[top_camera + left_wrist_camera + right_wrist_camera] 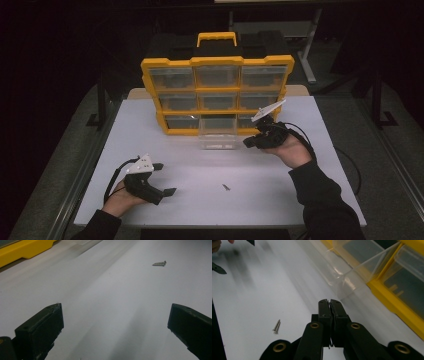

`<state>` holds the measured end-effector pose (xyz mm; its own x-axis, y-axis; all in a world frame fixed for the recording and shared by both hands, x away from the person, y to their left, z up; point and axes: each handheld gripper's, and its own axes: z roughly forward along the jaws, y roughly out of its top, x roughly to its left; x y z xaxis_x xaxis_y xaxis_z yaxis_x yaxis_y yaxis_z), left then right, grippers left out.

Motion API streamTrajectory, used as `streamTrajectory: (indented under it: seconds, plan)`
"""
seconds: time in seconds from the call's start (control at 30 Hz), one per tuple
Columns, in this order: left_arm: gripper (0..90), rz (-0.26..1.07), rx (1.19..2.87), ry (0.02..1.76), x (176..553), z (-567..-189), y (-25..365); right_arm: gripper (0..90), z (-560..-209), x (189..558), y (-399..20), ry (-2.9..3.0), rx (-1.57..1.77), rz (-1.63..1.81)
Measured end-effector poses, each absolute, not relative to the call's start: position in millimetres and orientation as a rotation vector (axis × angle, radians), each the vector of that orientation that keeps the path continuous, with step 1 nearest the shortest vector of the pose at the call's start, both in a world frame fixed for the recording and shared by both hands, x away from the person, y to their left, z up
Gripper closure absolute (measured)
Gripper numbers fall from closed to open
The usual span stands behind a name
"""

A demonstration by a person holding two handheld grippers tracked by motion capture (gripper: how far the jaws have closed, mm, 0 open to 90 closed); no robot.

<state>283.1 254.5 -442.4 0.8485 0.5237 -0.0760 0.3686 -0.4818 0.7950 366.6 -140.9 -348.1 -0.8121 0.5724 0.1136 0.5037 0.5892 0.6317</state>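
Left gripper (162, 178): released, jaws wide, low over white table (150, 130).
Small grey metal screw (226, 187): lies flat, just right of left fingers, nearer them; long axis slanting away.
Right gripper (248, 142): clenched on nothing, beside pulled-out clear plastic drawer (218, 134) of yellow organiser (217, 62).

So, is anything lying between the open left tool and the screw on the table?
Nothing visible: bare white table runs from the left tool, its jaws wide apart, to the screw.
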Motion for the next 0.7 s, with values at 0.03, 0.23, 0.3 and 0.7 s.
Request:
streamTrajectory:
  seconds: [0.03, 0.23, 0.3, 0.7]
  plan:
    - [0.0, 0.221, 2.131, 0.649, 283.2, -442.5, 254.5, 86.8, -345.0, 369.3, -141.3, 2.703, 0.922, 1.037]
    - [0.0, 0.219, 2.128, 0.650, 283.1, -442.5, 254.4, 86.8, -337.4, 377.2, -141.2, 2.685, 0.925, 1.061]
    - [0.0, 0.219, 2.128, 0.650, 282.9, -442.4, 254.4, 86.8, -334.6, 380.3, -141.2, 2.675, 0.928, 1.070]
    - [0.0, 0.222, 2.119, 0.655, 282.9, -442.2, 255.1, 86.7, -324.5, 397.7, -129.9, 2.659, 0.913, 1.108]
